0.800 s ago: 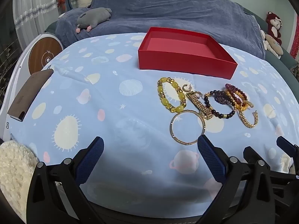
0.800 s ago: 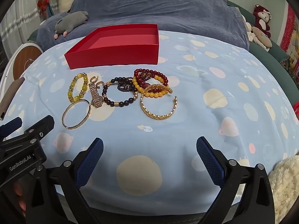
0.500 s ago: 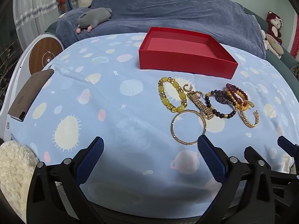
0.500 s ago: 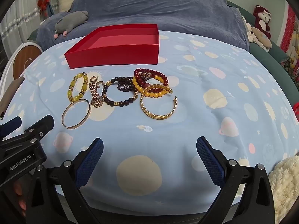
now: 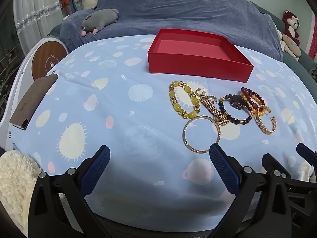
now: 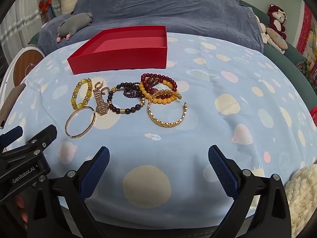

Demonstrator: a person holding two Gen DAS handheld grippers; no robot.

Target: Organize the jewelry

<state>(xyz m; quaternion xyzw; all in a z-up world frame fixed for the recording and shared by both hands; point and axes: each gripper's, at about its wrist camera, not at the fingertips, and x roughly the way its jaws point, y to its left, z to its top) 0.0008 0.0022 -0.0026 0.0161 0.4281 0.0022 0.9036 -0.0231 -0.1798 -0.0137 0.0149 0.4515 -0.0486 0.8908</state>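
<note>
Jewelry is lying in one cluster on the planet-print cloth (image 6: pixel 227 123), ahead of both pairs of fingers and touching neither. Counting: one yellow bead bracelet (image 6: pixel 81 93), one plain gold bangle (image 6: pixel 80 122), one gold link strap (image 6: pixel 100 101), one dark bead bracelet (image 6: pixel 125 99), one open gold cuff (image 6: pixel 167 115), and a tangle of red and amber bead strands (image 6: pixel 158 87), perhaps three. One red box (image 6: pixel 122 48) is sitting empty beyond them. Left gripper (image 5: pixel 159 163) and right gripper (image 6: pixel 158 162) are both hanging spread wide, holding nothing.
</note>
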